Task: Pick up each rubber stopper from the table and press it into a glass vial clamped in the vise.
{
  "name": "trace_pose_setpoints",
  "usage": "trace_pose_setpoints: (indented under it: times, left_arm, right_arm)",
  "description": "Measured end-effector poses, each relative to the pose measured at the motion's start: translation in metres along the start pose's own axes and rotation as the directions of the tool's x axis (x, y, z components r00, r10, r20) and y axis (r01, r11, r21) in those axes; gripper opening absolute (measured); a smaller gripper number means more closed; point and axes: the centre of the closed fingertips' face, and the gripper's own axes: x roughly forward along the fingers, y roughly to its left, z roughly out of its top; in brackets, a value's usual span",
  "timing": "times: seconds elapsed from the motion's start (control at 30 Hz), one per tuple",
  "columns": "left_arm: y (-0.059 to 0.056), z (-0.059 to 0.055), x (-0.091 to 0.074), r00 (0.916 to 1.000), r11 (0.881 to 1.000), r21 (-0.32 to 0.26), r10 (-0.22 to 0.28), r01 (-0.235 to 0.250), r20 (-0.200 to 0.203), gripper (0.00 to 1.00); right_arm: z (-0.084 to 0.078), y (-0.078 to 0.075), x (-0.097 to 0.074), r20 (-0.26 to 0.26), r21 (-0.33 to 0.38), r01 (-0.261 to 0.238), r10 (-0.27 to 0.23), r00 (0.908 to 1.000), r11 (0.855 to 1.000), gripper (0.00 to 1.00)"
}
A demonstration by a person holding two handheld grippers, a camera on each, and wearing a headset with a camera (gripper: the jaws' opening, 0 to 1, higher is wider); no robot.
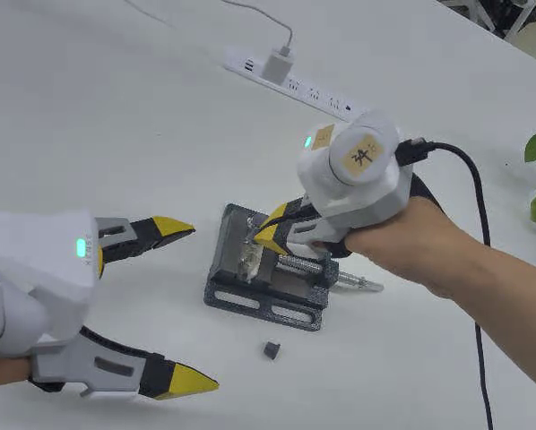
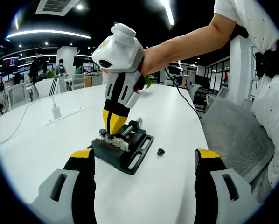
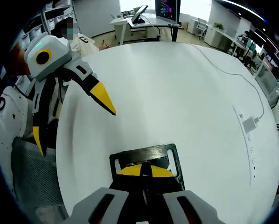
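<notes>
Covering part of the vial (image 1: 247, 262) in the vise (image 1: 250, 303), right hand-held gripper (image 1: 263, 237) pressed together; left hand-held gripper (image 1: 203, 307) spread wide.

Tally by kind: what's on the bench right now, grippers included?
Grippers: 2 (left gripper, right gripper)
Vise: 1
Loose rubber stopper: 1
Power strip: 1
Charger: 1
Total: 6
Glass vials in the vise are too hidden to count.
</notes>
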Motion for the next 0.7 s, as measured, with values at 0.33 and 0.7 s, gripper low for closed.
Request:
trace_pose_setpoints:
  times: [0.33, 0.7]
  left_arm:
    - [0.0030, -0.0006, -0.0010, 1.0000, 1.000, 0.000, 0.004, -0.004, 0.000, 0.88]
    - [0.0054, -0.0009, -0.0017, 1.0000, 1.000, 0.001, 0.007, -0.007, 0.000, 0.87]
  right_arm:
    - [-0.0019, -0.0013, 0.0007, -0.017, 0.017, 0.006, -0.006, 0.9998, 1.000, 0.00]
    - [-0.0009, -0.0015, 0.0027, -0.051, -0.002, -0.003, 0.003, 0.9987, 1.000, 0.00]
